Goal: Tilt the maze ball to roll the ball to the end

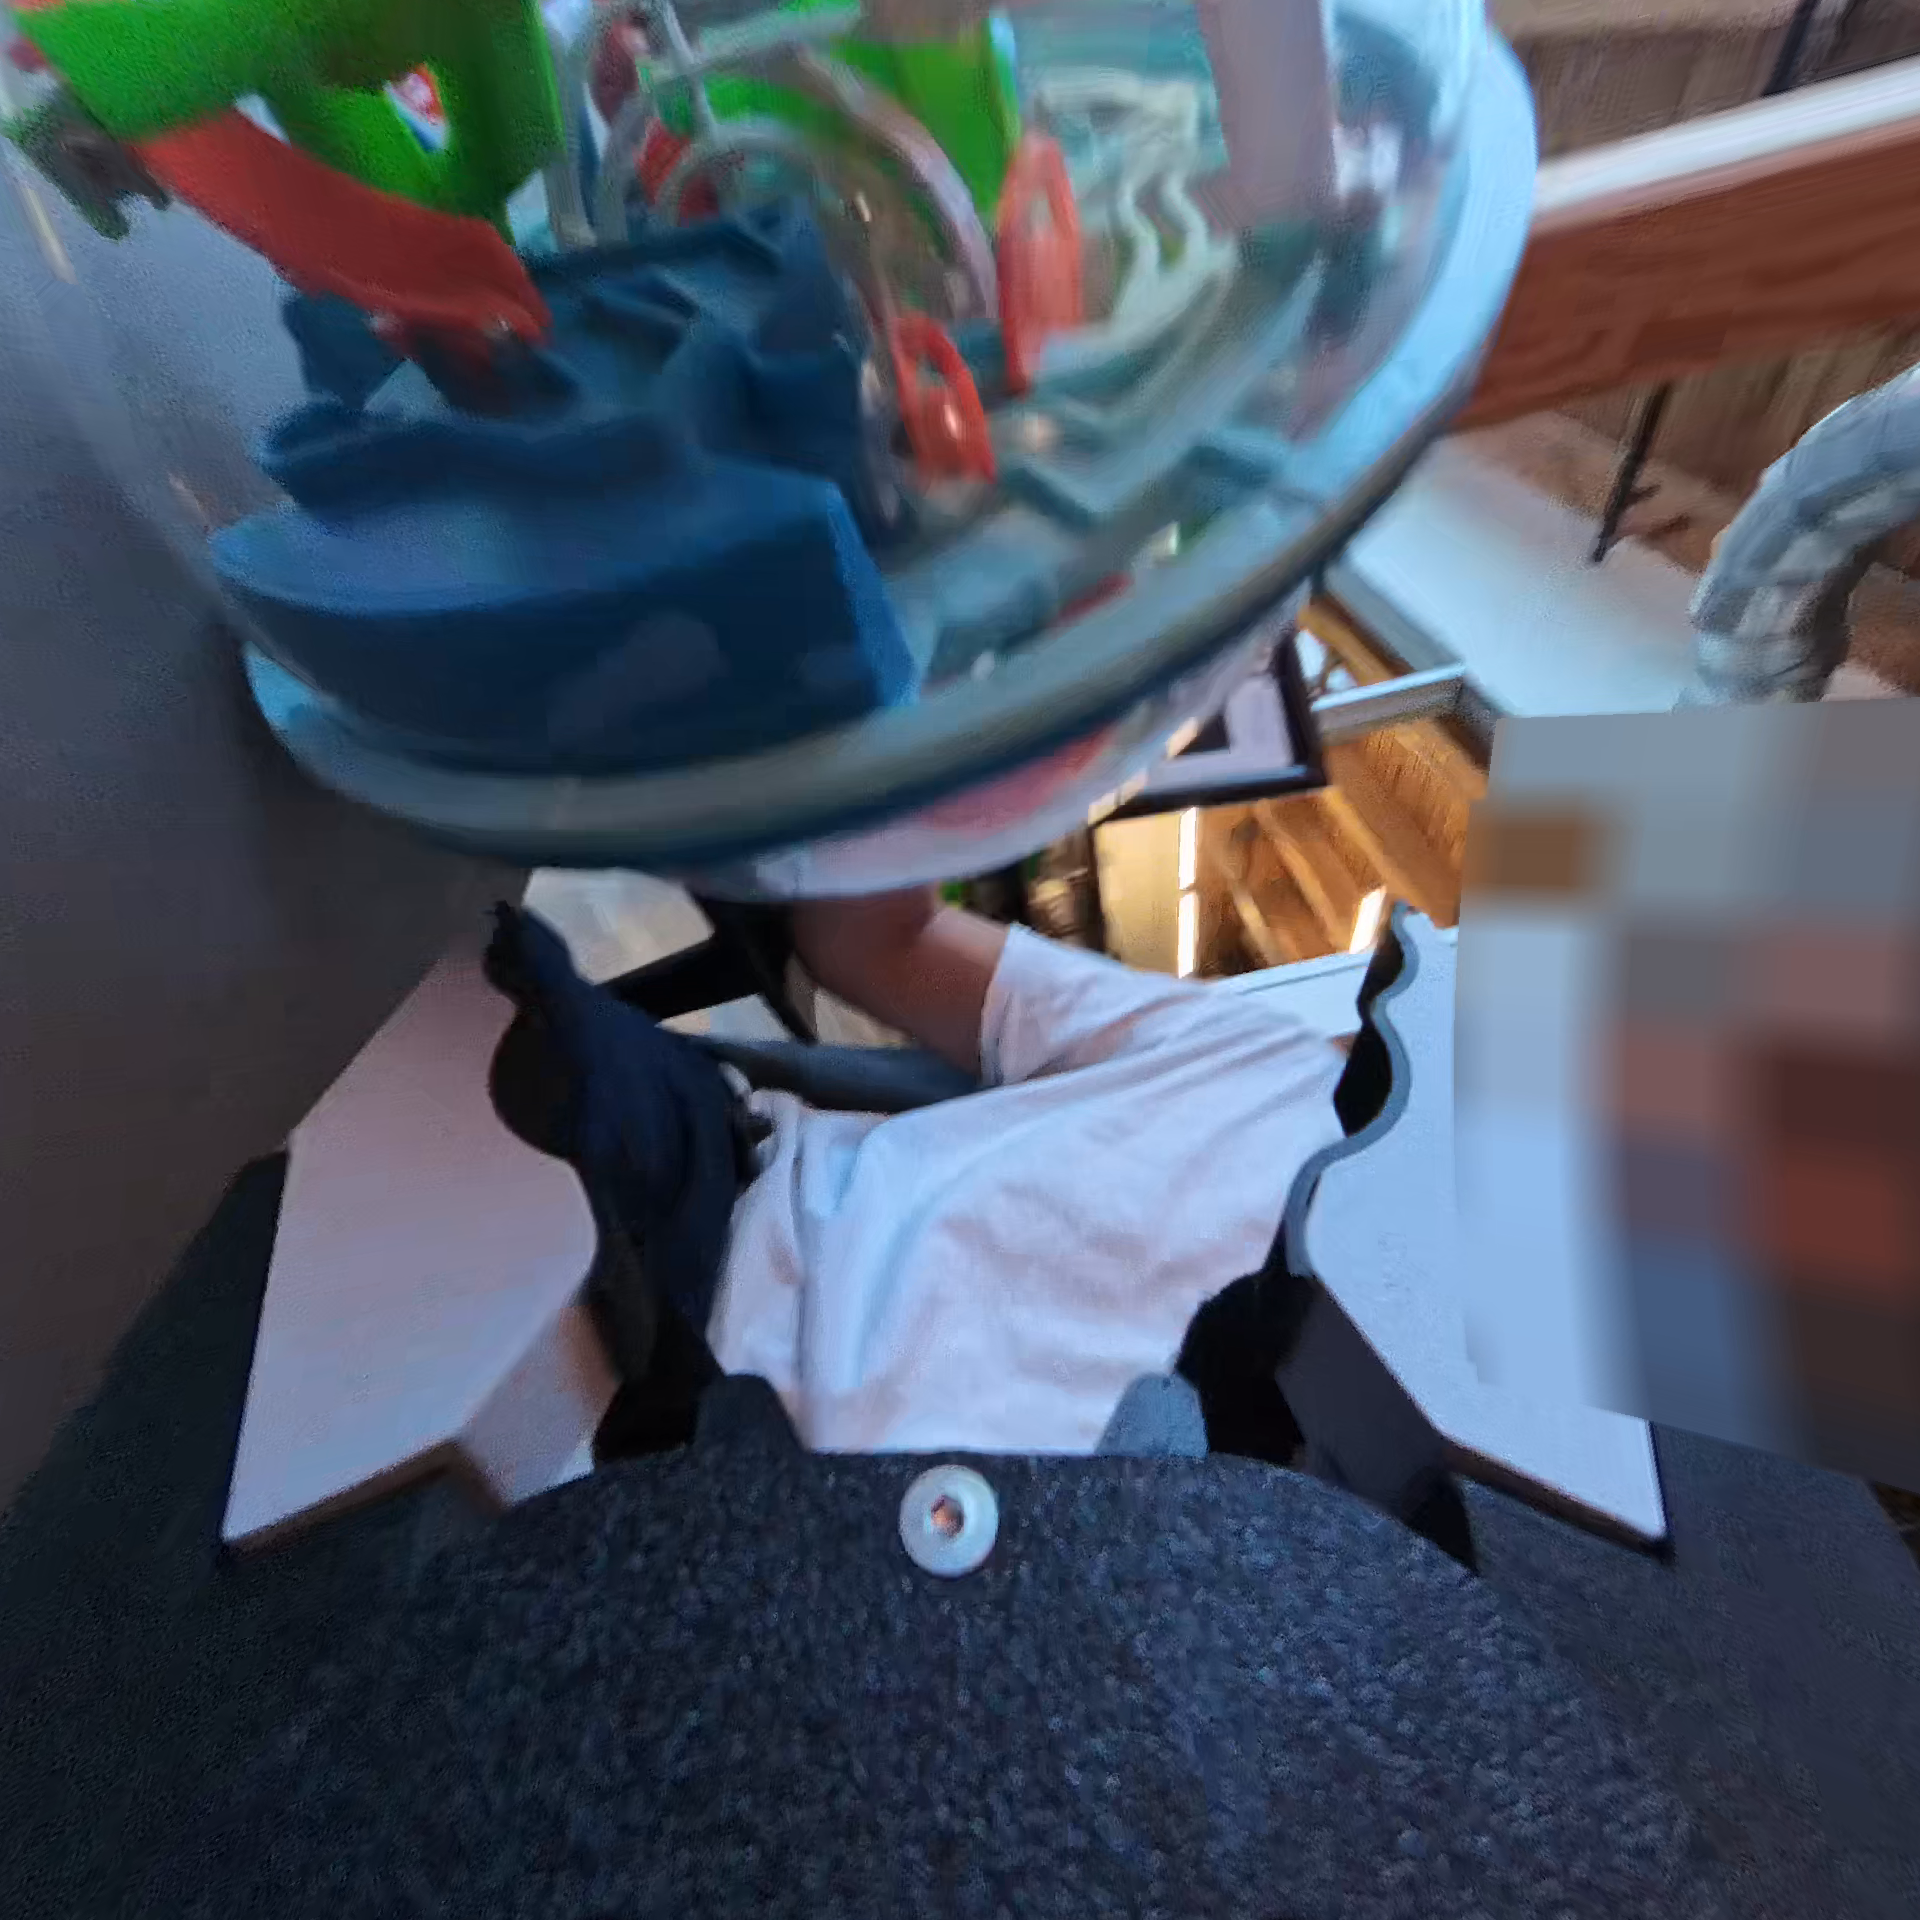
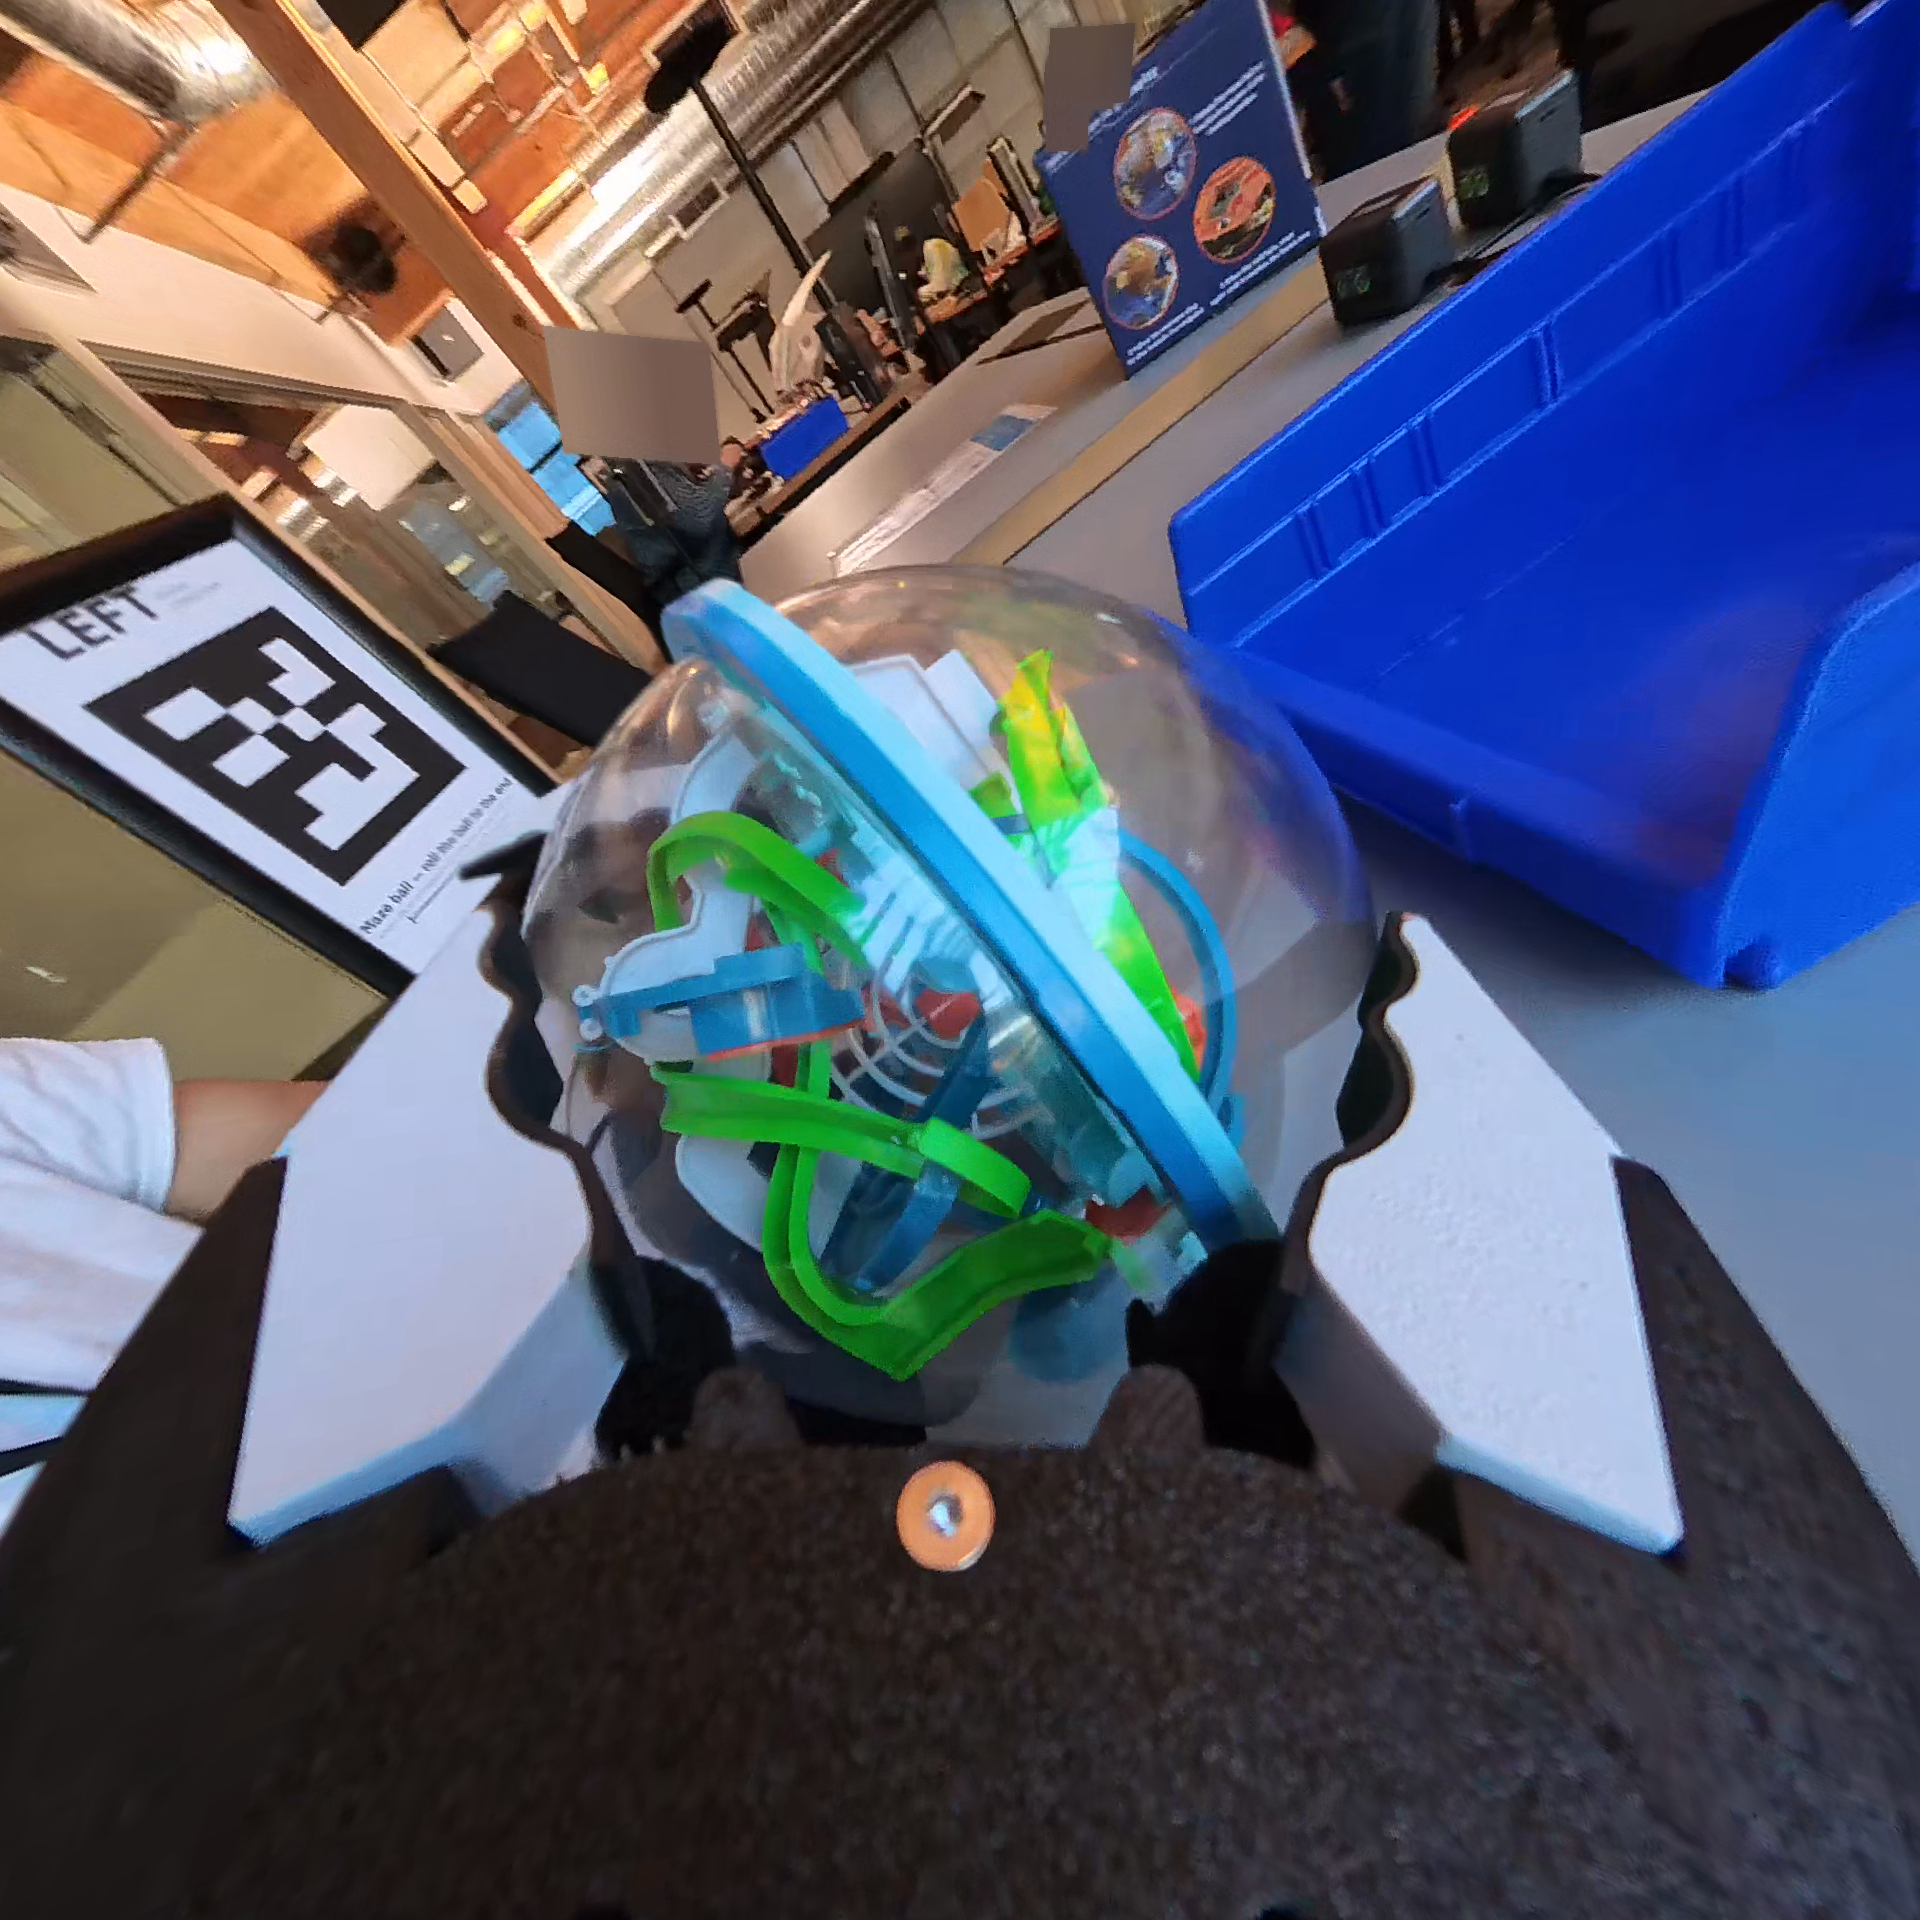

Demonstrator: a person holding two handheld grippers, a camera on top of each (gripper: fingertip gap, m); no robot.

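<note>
The maze ball (image 2: 914, 997) is a clear sphere with a light blue rim and green, blue and white tracks inside. My right gripper (image 2: 945, 987) is shut on it, one finger on each side, and holds it tilted above the grey table (image 2: 1662, 1195). In the left wrist view the maze ball (image 1: 790, 416) fills the top, close and blurred. My left gripper (image 1: 945, 997) is open and empty, its tips just under the ball; I cannot tell if they touch it. Its marker plate (image 2: 239, 727) shows left of the ball. I cannot make out the small ball inside.
A big blue bin (image 2: 1558, 623) stands on the table just right of the maze ball. Two small black devices (image 2: 1392, 249) sit behind it. A person in a white shirt (image 1: 987, 1195) is close in front of the left gripper. A wooden beam (image 1: 1714, 239) crosses overhead.
</note>
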